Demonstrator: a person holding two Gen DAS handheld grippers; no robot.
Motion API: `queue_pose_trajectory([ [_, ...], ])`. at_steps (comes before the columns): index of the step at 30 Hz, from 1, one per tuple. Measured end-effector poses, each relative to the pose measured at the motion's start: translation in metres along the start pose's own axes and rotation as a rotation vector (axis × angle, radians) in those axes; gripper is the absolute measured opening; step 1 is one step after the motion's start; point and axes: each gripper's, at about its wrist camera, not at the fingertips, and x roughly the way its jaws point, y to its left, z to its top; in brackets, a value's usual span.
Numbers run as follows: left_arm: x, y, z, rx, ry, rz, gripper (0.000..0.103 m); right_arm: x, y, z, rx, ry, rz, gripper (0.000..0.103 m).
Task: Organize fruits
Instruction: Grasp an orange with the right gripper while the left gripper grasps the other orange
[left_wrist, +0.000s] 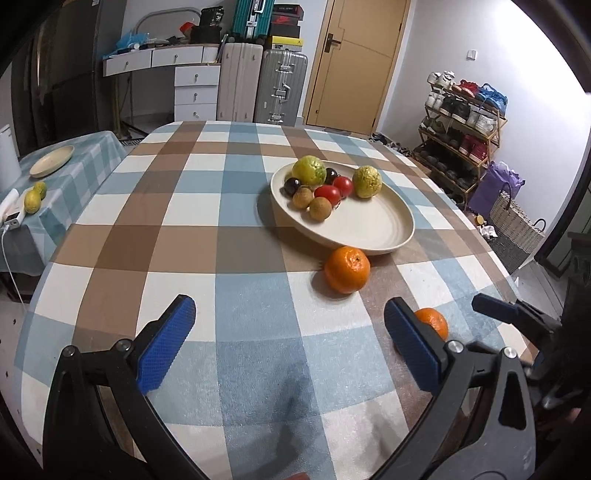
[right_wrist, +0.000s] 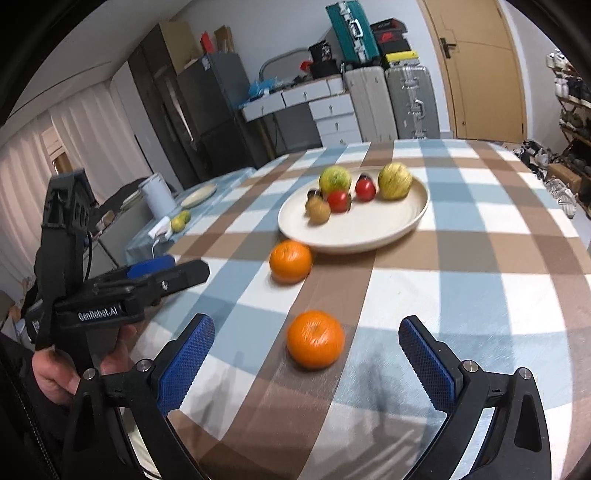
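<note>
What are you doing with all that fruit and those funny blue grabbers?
A person holds a grabber in each hand, tidying fruit onto the cream plate. Both the left gripper and right gripper are open and hold nothing. Two oranges are off the plate, on the checked tablecloth: the far orange beside the plate and the near orange ahead of the right gripper.

The right gripper (right_wrist: 306, 354) is being held with its jaws wide apart above the checked tablecloth (right_wrist: 480, 295), and nothing is being gripped. The near orange (right_wrist: 315, 339) is lying just ahead, between the blue pads (right_wrist: 186, 363). The far orange (right_wrist: 290, 261) is being seen beside the cream plate (right_wrist: 369, 229). The left gripper (right_wrist: 173, 267) is being held at the left, its state unclear.
</note>
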Motion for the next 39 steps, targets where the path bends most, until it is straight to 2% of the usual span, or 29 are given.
queue_pose_trajectory([
  [5,0.004,0.000,-0.001,0.007,0.006,-0.001,0.102,0.010,0.000,-0.006,-0.006,0.027,0.008,0.100],
  [6,0.005,0.000,-0.001,0.005,0.006,-0.003,0.102,0.012,0.000,-0.006,-0.004,0.032,0.006,0.097],
  [9,0.008,0.001,-0.001,0.003,0.012,-0.002,0.102,0.019,-0.003,-0.008,0.010,0.061,0.013,0.082],
  [11,0.012,0.002,-0.002,0.006,0.019,-0.002,0.102,0.025,-0.006,-0.009,0.024,0.078,0.013,0.078],
  [13,0.015,0.002,-0.001,0.006,0.022,-0.002,0.102,0.026,-0.006,-0.009,0.024,0.082,0.020,0.065],
  [15,0.018,0.002,0.000,0.007,0.028,-0.004,0.102,0.028,-0.006,-0.009,0.017,0.087,0.024,0.056],
  [18,0.024,0.001,0.004,0.012,0.036,-0.007,0.102,0.033,-0.008,-0.009,0.021,0.109,0.020,0.049],
  [19,0.027,0.000,0.005,0.011,0.039,-0.008,0.102,0.034,-0.009,-0.009,0.026,0.113,0.017,0.044],
  [39,0.069,-0.011,0.029,0.029,0.104,-0.016,0.102,0.028,-0.022,-0.007,0.089,0.093,0.087,0.041],
])
